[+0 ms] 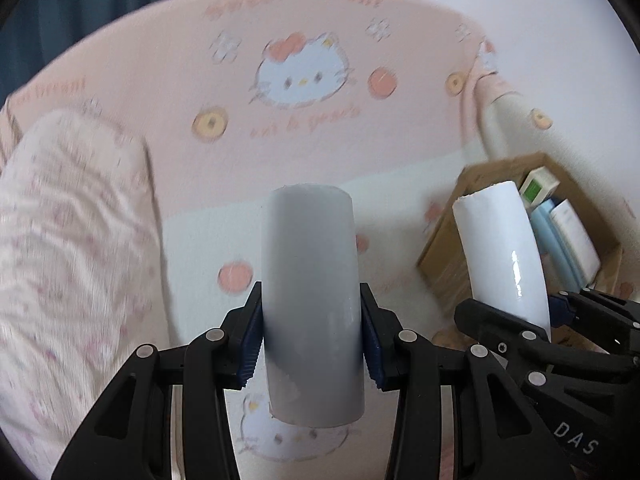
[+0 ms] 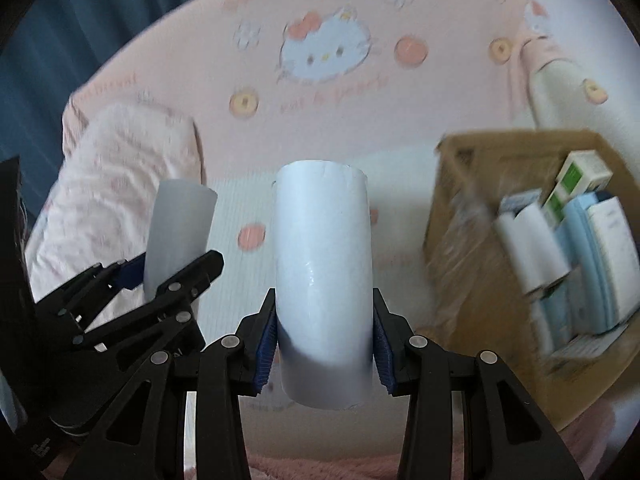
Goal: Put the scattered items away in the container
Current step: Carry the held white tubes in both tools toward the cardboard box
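The left gripper [image 1: 312,344] is pointing steeply downward, its two black fingers spread partway with the blue pads [image 1: 251,340] pressing on either side of a grey roll [image 1: 310,300] that is standing up between them. The right gripper [image 2: 324,344] is tilting down at much the same angle, its blue pads [image 2: 266,346] clamping a white roll [image 2: 324,280] in the same manner. The two grippers are hanging side by side, close together, each one appearing at the edge of the other's view.
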`<state>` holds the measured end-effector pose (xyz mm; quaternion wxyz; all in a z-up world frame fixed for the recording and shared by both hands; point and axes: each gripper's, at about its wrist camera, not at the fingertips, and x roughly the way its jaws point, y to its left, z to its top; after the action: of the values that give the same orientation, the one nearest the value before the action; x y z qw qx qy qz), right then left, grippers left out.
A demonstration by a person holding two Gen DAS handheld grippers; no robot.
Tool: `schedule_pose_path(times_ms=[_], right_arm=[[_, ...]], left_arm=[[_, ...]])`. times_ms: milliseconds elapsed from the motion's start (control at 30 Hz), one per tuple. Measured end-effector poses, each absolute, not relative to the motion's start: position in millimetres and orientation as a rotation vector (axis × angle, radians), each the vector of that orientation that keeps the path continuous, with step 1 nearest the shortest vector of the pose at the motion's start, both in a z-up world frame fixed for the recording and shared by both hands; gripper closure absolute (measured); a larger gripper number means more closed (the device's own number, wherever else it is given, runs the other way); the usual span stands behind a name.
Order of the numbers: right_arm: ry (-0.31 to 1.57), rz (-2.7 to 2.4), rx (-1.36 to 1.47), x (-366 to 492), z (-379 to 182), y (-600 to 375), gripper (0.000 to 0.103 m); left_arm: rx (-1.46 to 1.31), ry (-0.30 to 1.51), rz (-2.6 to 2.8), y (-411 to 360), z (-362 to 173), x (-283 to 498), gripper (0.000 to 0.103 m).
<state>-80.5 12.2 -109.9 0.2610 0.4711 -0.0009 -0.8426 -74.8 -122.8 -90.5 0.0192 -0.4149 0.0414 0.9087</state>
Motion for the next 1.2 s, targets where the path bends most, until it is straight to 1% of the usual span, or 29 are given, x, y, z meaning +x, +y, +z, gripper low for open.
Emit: schedule_pose_path(times_ms=[200, 433, 567, 733, 900, 1033, 1200], right_arm=[[-0.097, -2.333, 1.236, -106.3, -83.7, 47.0, 0.064], [-0.137, -2.436, 1.169, -135.1, -51.2, 88.5, 0.064], [-0.176, -2.471, 1.151, -151.4, -43.7, 114.1, 0.064], [-0.214, -2.483, 1.152, -169.5, -42.0, 152.1, 0.064], [-0.29, -2.414, 1.14, -183.5, -49.0, 180.6, 0.064], [-0.371, -2.373, 1.22, -201.1, -66.3, 205.1, 0.064], [-0.327, -2.312, 1.315, -213.2, -89.1, 216.9, 0.064]], left_arm=[[-1.161, 0.141, 2.799, -84.0, -58.3, -92.4, 0.057], [-1.01, 0.229, 2.739, -29.9, -29.4, -113.7, 0.057], [-0.949, 0.288, 2.692, 1.3, -24.7, -124.1, 0.057], [-0.914, 0.308, 2.615, 39.6, -27.3, -137.7, 0.057], [-0.939, 0.333, 2.539, 73.2, -36.6, -150.3, 0.057], [-1.032, 0.31, 2.473, 90.5, -47.5, -159.9, 0.056], [-1.192, 0.256, 2.381, 100.9, -69.4, -170.4, 0.057]])
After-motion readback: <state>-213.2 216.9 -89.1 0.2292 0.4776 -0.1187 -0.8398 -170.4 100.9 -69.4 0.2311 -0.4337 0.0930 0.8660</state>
